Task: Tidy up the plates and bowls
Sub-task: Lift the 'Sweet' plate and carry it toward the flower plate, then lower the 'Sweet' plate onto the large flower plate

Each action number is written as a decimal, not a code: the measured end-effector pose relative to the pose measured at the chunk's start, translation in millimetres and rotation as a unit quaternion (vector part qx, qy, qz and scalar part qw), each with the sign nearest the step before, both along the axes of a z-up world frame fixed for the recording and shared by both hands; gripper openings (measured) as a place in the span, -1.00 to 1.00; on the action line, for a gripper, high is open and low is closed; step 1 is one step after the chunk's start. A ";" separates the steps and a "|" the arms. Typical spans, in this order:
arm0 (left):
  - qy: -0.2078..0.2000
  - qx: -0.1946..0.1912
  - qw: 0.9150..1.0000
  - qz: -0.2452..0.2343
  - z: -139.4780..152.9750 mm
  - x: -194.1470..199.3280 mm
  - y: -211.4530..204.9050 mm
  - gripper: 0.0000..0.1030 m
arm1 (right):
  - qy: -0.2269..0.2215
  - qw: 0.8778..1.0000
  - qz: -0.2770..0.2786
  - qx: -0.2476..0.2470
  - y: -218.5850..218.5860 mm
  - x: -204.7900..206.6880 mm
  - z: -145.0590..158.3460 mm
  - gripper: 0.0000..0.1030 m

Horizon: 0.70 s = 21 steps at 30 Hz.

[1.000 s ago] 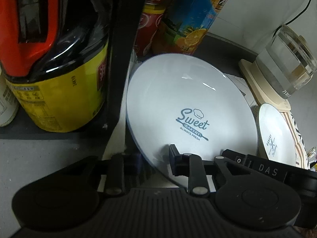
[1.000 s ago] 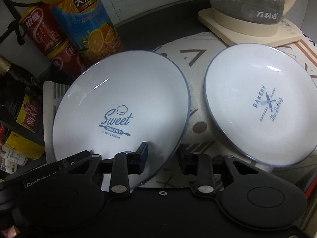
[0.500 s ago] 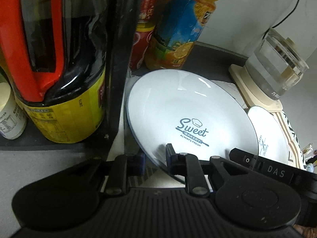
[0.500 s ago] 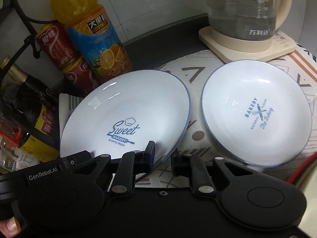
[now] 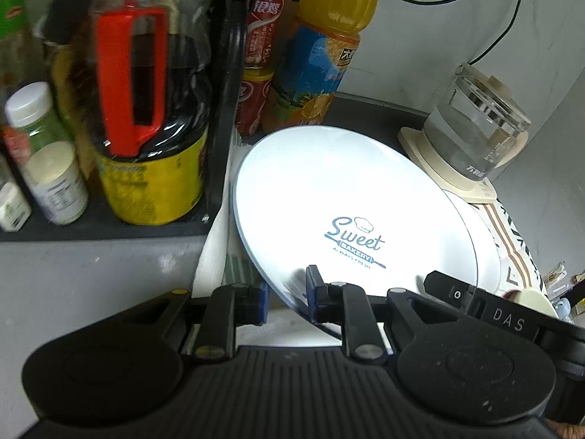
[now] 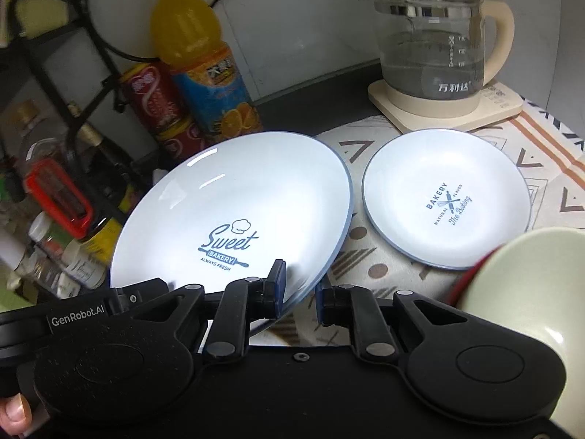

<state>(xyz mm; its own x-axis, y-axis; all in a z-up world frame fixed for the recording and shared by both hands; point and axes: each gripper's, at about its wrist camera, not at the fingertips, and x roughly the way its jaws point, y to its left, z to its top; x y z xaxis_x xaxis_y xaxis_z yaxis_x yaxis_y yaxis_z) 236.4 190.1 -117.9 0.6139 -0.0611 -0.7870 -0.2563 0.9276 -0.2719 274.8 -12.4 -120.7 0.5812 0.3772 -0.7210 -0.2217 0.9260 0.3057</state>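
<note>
Writing: large plate (image 6: pixel 234 216) is reading "Sweet BAKERY ALWAYS FRESH"; small plate (image 6: pixel 446 197) "BAKERY The Baking".
Left gripper (image 5: pixel 287 298): fingers are straddling the large plate's rim, gap showing, grip uncertain.
Right gripper (image 6: pixel 299 292): likewise, grip uncertain.
Large plate: being held tilted above the patterned cloth (image 6: pixel 541 153).
Kettle (image 6: pixel 435 44): holding water.
</note>
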 end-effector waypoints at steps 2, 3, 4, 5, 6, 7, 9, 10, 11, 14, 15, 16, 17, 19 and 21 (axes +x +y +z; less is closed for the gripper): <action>-0.006 0.002 1.000 0.001 5.3 -12.3 -1.9 -0.64 | -0.004 1.000 0.005 0.001 -1.7 -9.9 3.4 -0.69; -0.008 0.004 1.000 0.003 7.5 -18.2 -2.8 -0.64 | -0.006 1.000 0.008 0.001 -2.6 -15.4 4.7 -0.69; -0.009 0.005 1.000 0.006 9.6 -24.7 -4.1 -0.64 | -0.008 1.000 0.011 0.001 -3.5 -21.1 5.9 -0.69; -0.009 0.005 1.000 0.009 11.2 -31.1 -4.9 -0.64 | -0.010 1.000 0.014 0.000 -4.2 -26.7 7.1 -0.69; -0.009 0.005 1.000 0.012 12.0 -37.7 -5.8 -0.64 | -0.010 1.000 0.017 0.000 -4.9 -32.4 7.9 -0.69; -0.008 0.004 1.000 0.015 12.4 -44.7 -6.8 -0.64 | -0.011 1.000 0.020 -0.001 -5.6 -37.4 8.3 -0.69; -0.006 0.003 1.000 0.020 12.5 -57.6 -9.1 -0.64 | -0.012 1.000 0.027 -0.004 -6.5 -48.0 9.2 -0.69; -0.005 0.003 1.000 0.023 12.5 -64.6 -10.2 -0.64 | -0.012 0.999 0.031 -0.006 -7.2 -53.2 9.6 -0.69; -0.004 0.003 1.000 0.024 13.0 -72.4 -10.7 -0.64 | -0.012 0.999 0.034 -0.007 -7.9 -58.7 9.7 -0.69; 0.000 0.001 1.000 0.028 12.2 -90.7 -13.3 -0.64 | -0.010 0.999 0.041 -0.009 -11.5 -75.7 8.0 -0.69; 0.001 0.002 1.000 0.029 11.6 -96.8 -14.7 -0.64 | -0.009 0.999 0.043 -0.010 -12.7 -81.2 7.1 -0.70; 0.002 0.002 1.000 0.030 10.8 -102.5 -15.9 -0.64 | -0.009 0.999 0.046 -0.011 -13.7 -86.1 6.0 -0.70; 0.003 0.001 1.000 0.031 10.8 -109.0 -17.6 -0.64 | -0.008 0.999 0.048 -0.012 -14.7 -90.7 5.0 -0.69; 0.006 0.000 0.999 0.035 8.6 -119.4 -20.4 -0.64 | -0.006 0.999 0.052 -0.014 -16.9 -99.6 2.7 -0.69; 0.011 -0.002 0.999 0.038 5.8 -127.4 -22.9 -0.63 | -0.002 0.998 0.055 -0.015 -19.4 -107.5 -0.1 -0.69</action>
